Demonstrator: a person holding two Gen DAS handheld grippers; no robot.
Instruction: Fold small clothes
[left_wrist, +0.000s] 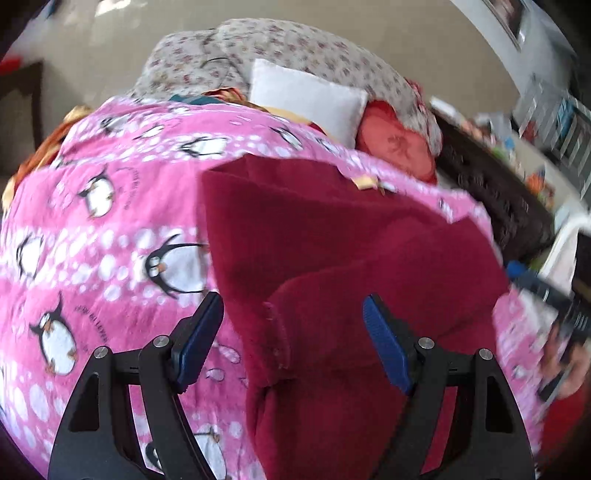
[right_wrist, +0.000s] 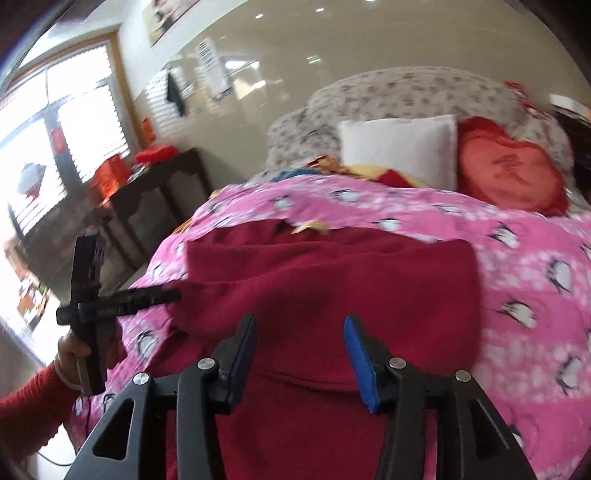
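A dark red fleece garment (left_wrist: 332, 251) lies partly folded on a pink penguin blanket (left_wrist: 92, 229) on a bed. My left gripper (left_wrist: 293, 310) is open and empty, above the garment's near left part, with a folded sleeve or hem edge between its blue pads. In the right wrist view the same garment (right_wrist: 332, 280) lies spread on the blanket (right_wrist: 517, 266). My right gripper (right_wrist: 301, 332) is open and empty above the garment's near edge. The left gripper also shows in the right wrist view (right_wrist: 173, 295), at the garment's left edge, held by a hand in a red sleeve.
A white pillow (right_wrist: 399, 147), a red heart cushion (right_wrist: 509, 166) and a floral headboard (right_wrist: 406, 92) are at the bed's far end. A dark side table (right_wrist: 155, 184) with red boxes stands left of the bed, by a window. A dark blanket (left_wrist: 495, 199) lies to the right.
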